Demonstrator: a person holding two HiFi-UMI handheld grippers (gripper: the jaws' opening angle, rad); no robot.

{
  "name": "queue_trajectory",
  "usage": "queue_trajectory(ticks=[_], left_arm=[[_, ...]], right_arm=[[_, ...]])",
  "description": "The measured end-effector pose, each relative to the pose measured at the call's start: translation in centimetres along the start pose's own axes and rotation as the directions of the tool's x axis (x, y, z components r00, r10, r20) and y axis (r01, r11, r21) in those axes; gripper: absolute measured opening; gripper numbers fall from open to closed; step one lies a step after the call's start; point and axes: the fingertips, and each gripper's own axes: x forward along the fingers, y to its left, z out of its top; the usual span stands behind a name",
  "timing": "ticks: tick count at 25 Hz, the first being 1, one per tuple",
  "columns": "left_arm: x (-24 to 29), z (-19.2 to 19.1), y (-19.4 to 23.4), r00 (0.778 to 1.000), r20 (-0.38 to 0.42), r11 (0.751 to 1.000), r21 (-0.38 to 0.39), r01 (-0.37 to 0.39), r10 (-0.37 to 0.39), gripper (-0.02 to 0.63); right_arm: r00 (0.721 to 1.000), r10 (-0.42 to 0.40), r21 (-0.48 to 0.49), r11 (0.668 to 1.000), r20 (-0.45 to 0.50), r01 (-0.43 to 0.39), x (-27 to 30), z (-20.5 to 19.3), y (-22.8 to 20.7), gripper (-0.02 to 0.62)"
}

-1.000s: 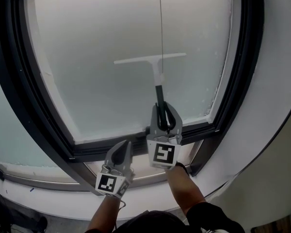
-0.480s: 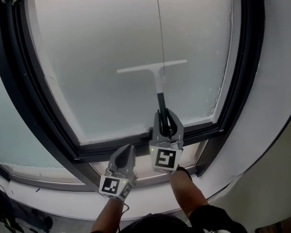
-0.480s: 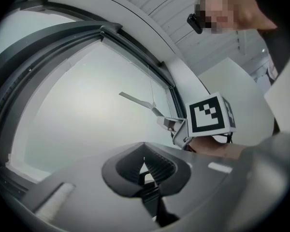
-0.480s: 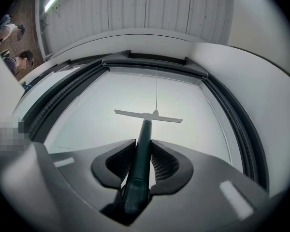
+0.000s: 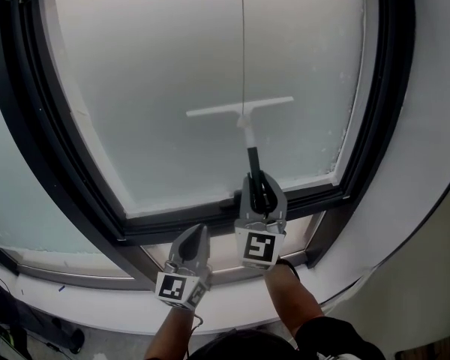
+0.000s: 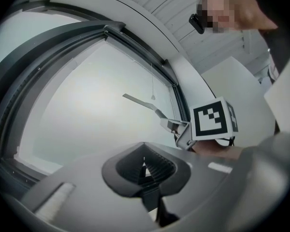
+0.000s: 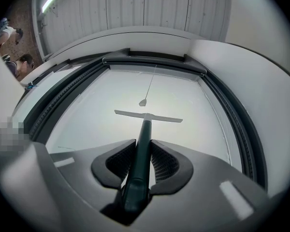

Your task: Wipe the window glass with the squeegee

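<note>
A squeegee with a white blade and dark handle lies flat against the frosted window glass, its blade across the middle of the pane. My right gripper is shut on the squeegee's handle, and the blade shows ahead of it. The left gripper hangs below the window frame, left of the right one, shut with nothing in it. In the left gripper view the squeegee is seen from the side.
A dark window frame surrounds the pane, with a white sill below. A thin cord with a small pull hangs down the glass. A white wall stands at the right.
The right gripper and the squeegee have slid down the glass a little and slightly to the right. The left gripper has kept its place beside it.
</note>
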Motion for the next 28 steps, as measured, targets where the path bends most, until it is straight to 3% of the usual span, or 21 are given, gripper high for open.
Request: queue_trajectory(ticks=[7,28], left_arm=[[-0.3,-1.5,0.4,1.000,-0.030,1.000,-0.008,-0.008,0.008,0.000],[0.6,-2.4,1.0,1.000,-0.013,0.996,-0.091,-0.018,0.017,0.000]], right_arm=[[1.000,0.002,0.001,1.000,-0.006,-0.002,-0.5,-0.6,0.0,0.097],[0.997,0.007,-0.021,1.000,-0.071,-0.008,-2.9,-3.5,0.5,0.097]])
